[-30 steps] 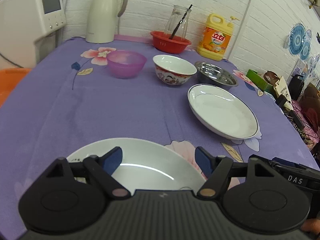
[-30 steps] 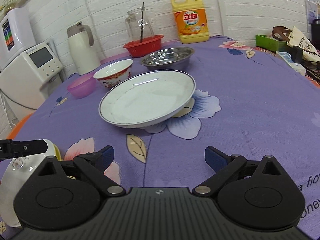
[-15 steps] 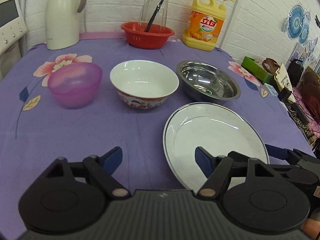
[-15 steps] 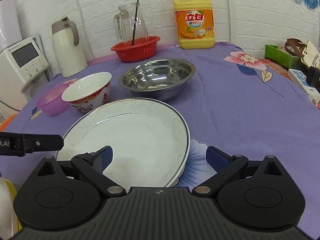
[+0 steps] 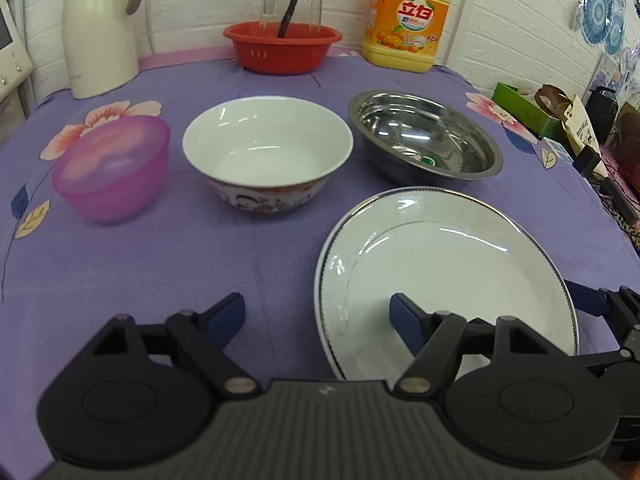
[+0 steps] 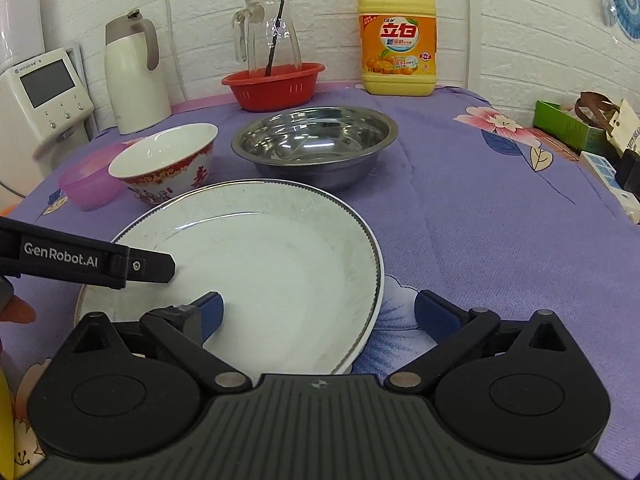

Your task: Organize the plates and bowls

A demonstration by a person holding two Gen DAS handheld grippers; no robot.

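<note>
- Reaching toward the white plate (image 5: 444,280) nearest the cameras, both grippers hang over its near edge on the purple cloth (image 5: 192,264).
- The left gripper (image 5: 316,316) has open jaws straddling the plate's left rim, gripping nothing.
- The right gripper (image 6: 318,312) also has open jaws, straddling the plate's right rim.
- This looks like the approach step; next, one gripper likely must lower and pinch the rim.
- Farther off stand three bowls in a row: pink bowl (image 5: 112,168) left, painted china bowl (image 5: 268,152) middle, steel bowl (image 5: 424,140) right.
</note>
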